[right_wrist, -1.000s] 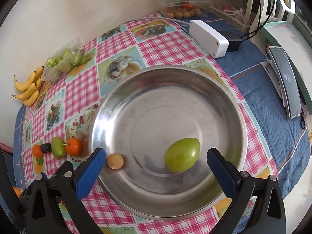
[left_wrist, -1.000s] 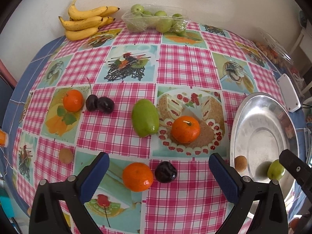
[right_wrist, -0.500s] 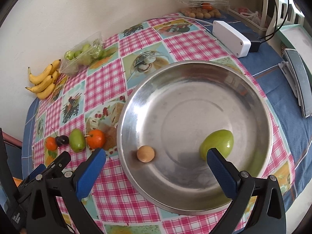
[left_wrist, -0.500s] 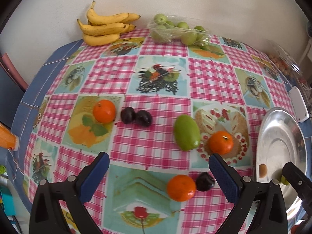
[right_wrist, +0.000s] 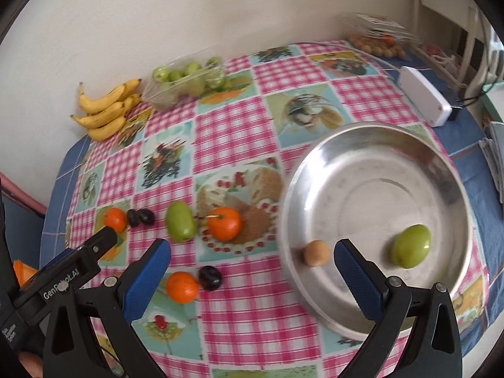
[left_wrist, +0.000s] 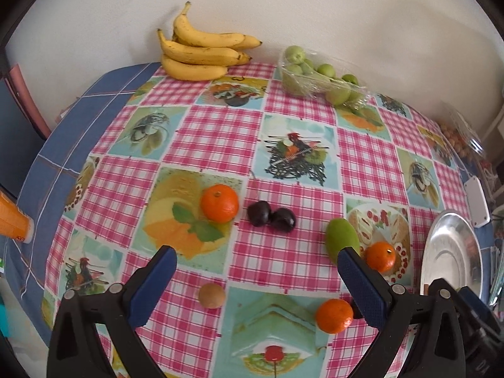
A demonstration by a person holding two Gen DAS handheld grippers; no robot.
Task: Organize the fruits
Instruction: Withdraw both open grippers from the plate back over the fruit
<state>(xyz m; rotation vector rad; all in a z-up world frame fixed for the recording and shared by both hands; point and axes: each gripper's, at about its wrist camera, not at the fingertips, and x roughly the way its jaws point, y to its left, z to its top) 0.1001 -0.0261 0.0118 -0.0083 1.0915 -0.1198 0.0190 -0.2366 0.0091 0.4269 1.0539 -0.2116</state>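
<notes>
Loose fruit lies on the checked tablecloth. My left gripper (left_wrist: 256,271) is open above it, a small brown fruit (left_wrist: 211,295) between its fingers. Ahead sit an orange (left_wrist: 220,203) and two dark plums (left_wrist: 271,215). A green mango (left_wrist: 341,243), a second orange (left_wrist: 380,256) and a third orange (left_wrist: 334,316) lie to the right. My right gripper (right_wrist: 252,263) is open and empty over the table. The steel bowl (right_wrist: 371,163) on its right holds a green mango (right_wrist: 410,249) and a brown fruit (right_wrist: 316,252). A dark plum (right_wrist: 209,277) touches an orange (right_wrist: 182,287).
Bananas (left_wrist: 201,53) and a clear tray of green fruit (left_wrist: 318,77) stand against the back wall. A white box (right_wrist: 423,99) and a clear tub of small fruit (right_wrist: 376,42) sit at the far right. An orange object (left_wrist: 12,217) lies at the left table edge.
Both grippers have swung left. The bowl has slid to the right in both views and more of the loose fruit shows. Both stay open.
</notes>
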